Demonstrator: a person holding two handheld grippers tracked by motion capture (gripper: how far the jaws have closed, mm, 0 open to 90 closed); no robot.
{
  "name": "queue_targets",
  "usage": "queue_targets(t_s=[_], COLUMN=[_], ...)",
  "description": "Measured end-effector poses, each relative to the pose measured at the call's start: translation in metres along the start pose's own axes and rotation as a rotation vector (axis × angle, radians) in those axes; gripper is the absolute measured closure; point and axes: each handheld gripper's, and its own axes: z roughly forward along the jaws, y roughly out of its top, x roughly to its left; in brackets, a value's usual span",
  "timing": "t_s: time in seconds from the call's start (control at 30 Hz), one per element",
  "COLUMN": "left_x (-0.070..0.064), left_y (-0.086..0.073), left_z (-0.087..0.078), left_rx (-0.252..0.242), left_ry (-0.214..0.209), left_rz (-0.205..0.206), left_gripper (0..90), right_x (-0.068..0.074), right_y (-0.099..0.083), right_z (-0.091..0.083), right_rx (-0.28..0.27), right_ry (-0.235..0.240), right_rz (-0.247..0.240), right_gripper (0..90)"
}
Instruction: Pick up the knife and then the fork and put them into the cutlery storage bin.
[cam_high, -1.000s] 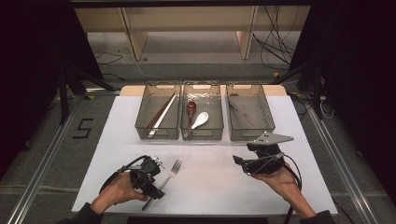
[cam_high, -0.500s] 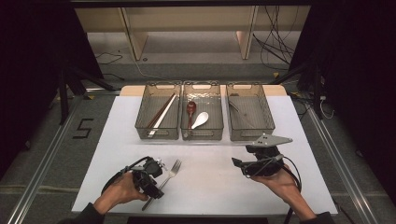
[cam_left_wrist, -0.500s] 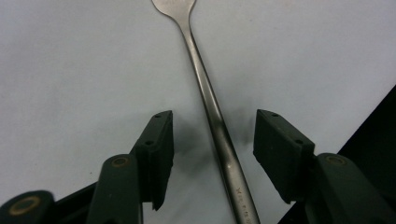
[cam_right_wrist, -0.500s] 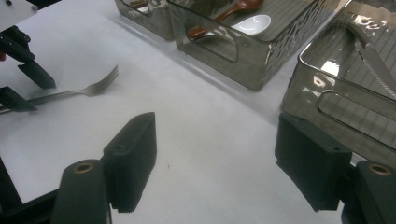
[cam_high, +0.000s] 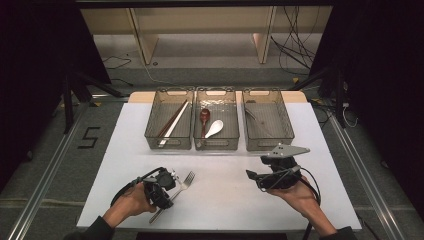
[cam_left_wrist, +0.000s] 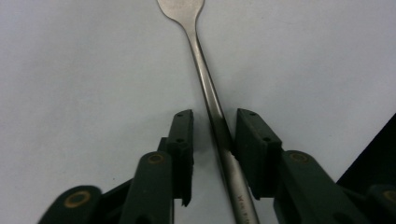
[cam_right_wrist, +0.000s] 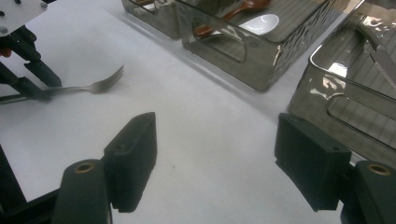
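A metal fork (cam_high: 186, 179) lies flat on the white table (cam_high: 225, 205), tines toward the bins. My left gripper (cam_high: 167, 186) is down on the table at the front left. In the left gripper view its jaws stand on either side of the fork's handle (cam_left_wrist: 198, 56), open, with a small gap on the left side and the right jaw close against the handle. My right gripper (cam_high: 252, 176) hovers open over bare table at the front right, pointing left, with nothing between its jaws (cam_right_wrist: 215, 135). From there the fork (cam_right_wrist: 95, 86) and the left gripper (cam_right_wrist: 39, 86) show farther off.
Three clear bins stand in a row at the back. The left bin (cam_high: 150, 135) holds chopsticks (cam_high: 172, 122). In the middle bin (cam_high: 216, 146) lie a brown spoon (cam_high: 204, 117) and a white spoon (cam_high: 215, 128). The right bin (cam_high: 287, 132) holds thin metal cutlery (cam_high: 257, 120).
My left gripper has crept slightly forward along the fork's handle. The right gripper has drifted a little left and nearer. The fork has stayed put.
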Motion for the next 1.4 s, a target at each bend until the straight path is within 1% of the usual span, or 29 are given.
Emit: queue_targets(t_s=[0.03,0.17,0.3,0.37,0.4,0.53,0.6,0.63,0.67,0.7,0.9,0.93,0.97,1.0,1.03,1.1,1.17,1.2,1.27,1.37,1.4], left_x=[0.001,0.005,0.008,0.008,0.008,0.006,0.005,0.006,0.006,0.007,0.007,0.007,0.007,0.008,0.007,0.007,0.006,0.006,0.007,0.007,0.007], left_y=[0.000,-0.001,-0.002,-0.003,-0.003,-0.002,-0.001,-0.001,-0.001,-0.001,-0.002,-0.002,-0.002,-0.001,-0.001,-0.001,-0.001,0.000,0.000,0.000,0.000], left_z=[0.000,0.000,0.000,0.000,-0.001,-0.002,-0.003,-0.004,-0.005,-0.005,-0.010,-0.010,-0.011,-0.011,-0.010,-0.011,-0.011,-0.011,-0.009,-0.004,-0.002], left_rx=[-0.006,-0.010,-0.028,-0.042,-0.034,-0.056,-0.068,-0.066,-0.059,-0.062,-0.085,-0.081,-0.089,-0.090,-0.083,-0.092,-0.093,-0.090,-0.089,-0.065,-0.055], left_ry=[-0.002,-0.013,-0.028,-0.026,-0.026,-0.021,-0.022,-0.027,-0.029,-0.024,-0.032,-0.040,-0.045,-0.038,-0.039,-0.052,-0.048,-0.057,-0.060,-0.062,-0.064], left_rz=[-0.007,-0.008,-0.016,-0.010,0.006,0.016,0.014,0.015,0.024,0.027,0.017,0.020,0.015,0.016,0.019,0.012,0.018,0.018,0.018,0.015,0.008], left_gripper=[71.0,78.0,81.6,82.0,82.1,82.3,82.3,82.3,82.3,82.3,82.4,82.4,82.4,82.4,82.4,82.4,82.4,82.4,82.4,82.2,82.2], right_x=[0.000,0.000,0.000,0.000,0.000,0.000,0.000,0.000,0.000,0.000,0.000,0.000,0.000,0.000,0.000,0.000,0.000,0.000,0.001,0.001,0.001], right_y=[0.000,0.000,0.000,0.000,0.000,0.000,0.000,0.000,0.000,0.000,0.000,0.000,0.000,0.000,0.000,0.000,0.000,0.000,0.000,0.000,0.000], right_z=[0.000,0.000,0.001,0.001,0.001,0.001,0.000,0.000,0.000,0.000,0.001,0.001,0.001,0.001,0.001,0.001,0.001,0.001,0.002,0.002,0.002], right_rx=[0.001,0.001,0.002,0.004,0.004,0.001,-0.001,-0.002,-0.002,-0.001,0.001,0.001,0.001,0.000,0.001,0.001,0.002,0.003,0.004,0.003,0.003], right_ry=[0.000,-0.001,0.001,0.002,0.002,0.001,0.001,0.001,0.001,0.002,0.003,0.002,0.002,0.003,0.003,0.004,0.004,0.006,0.009,0.011,0.011], right_rz=[0.000,0.000,-0.001,-0.003,-0.003,-0.002,-0.001,-0.001,0.000,-0.001,-0.002,-0.002,-0.001,-0.001,-0.001,-0.001,-0.001,0.000,0.000,-0.001,0.000], right_gripper=[30.9,31.0,31.1,31.2,31.2,31.2,31.2,31.2,31.2,31.3,31.3,31.3,31.3,31.3,31.4,31.4,31.4,31.4,31.4,31.4,31.4])
